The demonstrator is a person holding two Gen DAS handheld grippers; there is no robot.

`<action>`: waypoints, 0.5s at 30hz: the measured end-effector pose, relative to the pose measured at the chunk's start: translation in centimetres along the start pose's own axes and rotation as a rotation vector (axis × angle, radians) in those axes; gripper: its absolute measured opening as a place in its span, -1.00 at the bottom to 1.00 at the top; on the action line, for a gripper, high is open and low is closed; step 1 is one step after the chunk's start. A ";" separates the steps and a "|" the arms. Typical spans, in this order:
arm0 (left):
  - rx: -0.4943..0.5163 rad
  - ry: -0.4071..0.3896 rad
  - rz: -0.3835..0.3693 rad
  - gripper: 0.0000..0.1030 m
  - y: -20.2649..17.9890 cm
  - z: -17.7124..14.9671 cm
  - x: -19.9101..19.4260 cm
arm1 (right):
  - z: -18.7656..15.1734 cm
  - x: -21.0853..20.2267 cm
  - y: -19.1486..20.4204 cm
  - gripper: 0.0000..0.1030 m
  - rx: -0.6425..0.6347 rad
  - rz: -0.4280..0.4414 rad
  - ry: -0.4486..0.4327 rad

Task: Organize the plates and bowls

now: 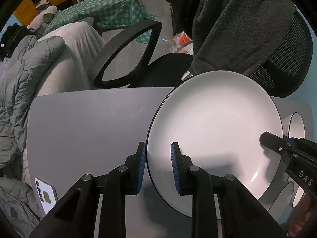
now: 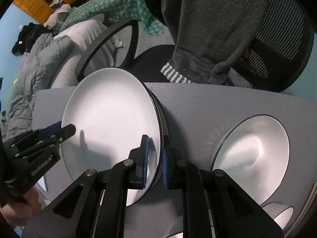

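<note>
A white plate with a dark rim point(image 1: 214, 123) point(image 2: 111, 109) hangs tilted over the grey table point(image 1: 89, 123), held at two opposite edges. My left gripper point(image 1: 158, 146) is shut on its left rim, one blue pad under the edge and one on the upper face; the right wrist view shows it point(image 2: 67, 130) at the plate's left. My right gripper point(image 2: 155, 140) is shut on the right rim, and its tip point(image 1: 266, 137) reaches in from the right. A second dark-rimmed plate point(image 2: 164, 117) shows just behind the held plate's right edge.
A white bowl point(image 2: 251, 156) stands on the table to the right, another bowl point(image 2: 281, 214) nearer the front. A phone point(image 1: 45, 194) lies at the table's front left. Behind the table stands an office chair point(image 1: 289, 45) draped with a dark fleece point(image 1: 233, 23).
</note>
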State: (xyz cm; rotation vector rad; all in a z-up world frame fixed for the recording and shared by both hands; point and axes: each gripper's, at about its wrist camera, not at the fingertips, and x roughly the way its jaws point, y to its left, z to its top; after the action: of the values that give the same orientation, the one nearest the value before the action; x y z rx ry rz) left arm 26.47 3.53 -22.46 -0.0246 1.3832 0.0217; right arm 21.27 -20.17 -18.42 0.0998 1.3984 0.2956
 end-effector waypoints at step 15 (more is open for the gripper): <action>0.024 -0.030 -0.039 -0.41 0.2 -0.2 -0.7 | 0.6 -0.1 -0.1 -0.46 0.059 0.042 0.071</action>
State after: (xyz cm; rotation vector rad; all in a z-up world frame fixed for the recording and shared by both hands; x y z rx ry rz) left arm 26.18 3.73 -21.83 -0.0312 1.3530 -0.0268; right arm 21.87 -20.23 -18.20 0.1689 1.4773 0.2955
